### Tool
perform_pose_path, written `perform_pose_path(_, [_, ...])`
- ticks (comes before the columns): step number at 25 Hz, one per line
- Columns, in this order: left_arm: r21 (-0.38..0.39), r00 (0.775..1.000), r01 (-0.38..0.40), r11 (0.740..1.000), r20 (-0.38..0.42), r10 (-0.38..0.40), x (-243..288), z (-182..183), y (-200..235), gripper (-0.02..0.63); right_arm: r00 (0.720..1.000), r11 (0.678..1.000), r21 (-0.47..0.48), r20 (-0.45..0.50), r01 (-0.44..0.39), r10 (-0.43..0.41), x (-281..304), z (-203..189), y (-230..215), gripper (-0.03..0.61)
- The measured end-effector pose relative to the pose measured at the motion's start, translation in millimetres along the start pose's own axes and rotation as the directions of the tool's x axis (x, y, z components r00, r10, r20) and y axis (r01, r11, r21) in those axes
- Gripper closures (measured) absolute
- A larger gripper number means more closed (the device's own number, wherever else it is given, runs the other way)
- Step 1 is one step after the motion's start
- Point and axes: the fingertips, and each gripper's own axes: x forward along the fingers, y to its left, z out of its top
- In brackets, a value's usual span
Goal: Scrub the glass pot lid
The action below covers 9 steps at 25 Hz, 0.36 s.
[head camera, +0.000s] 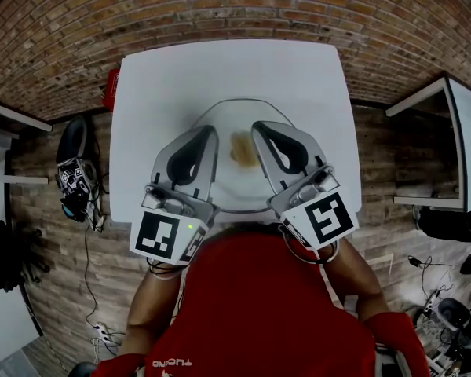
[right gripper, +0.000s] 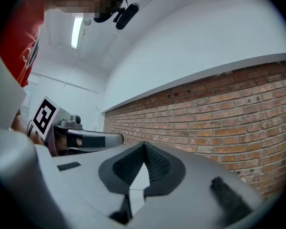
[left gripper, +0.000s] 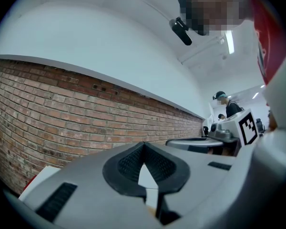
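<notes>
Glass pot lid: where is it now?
In the head view the glass pot lid lies on the white table, central near the person's edge, under the left gripper and right gripper.

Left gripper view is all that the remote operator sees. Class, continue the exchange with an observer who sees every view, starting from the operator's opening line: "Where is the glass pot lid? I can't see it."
Observer: The glass pot lid lies on the white table, with the left gripper and the right gripper over it.
Operator: Is it clean?
Observer: No, a brownish patch shows at its middle, between the two grippers.
Operator: Does the right gripper hold anything?
Observer: No. Its fingers are shut with nothing between them.
</notes>
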Motion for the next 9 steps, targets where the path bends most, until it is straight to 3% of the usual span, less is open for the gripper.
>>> perform_pose_path(9, [-0.016, 1.000, -0.011, 1.000, 0.003, 0.011, 1.6, -5.4, 0.5, 0.597, 1.000, 1.000, 0.005, -0.012, -0.003, 0.003, 0.2, -5.9, -2.3, 0.549])
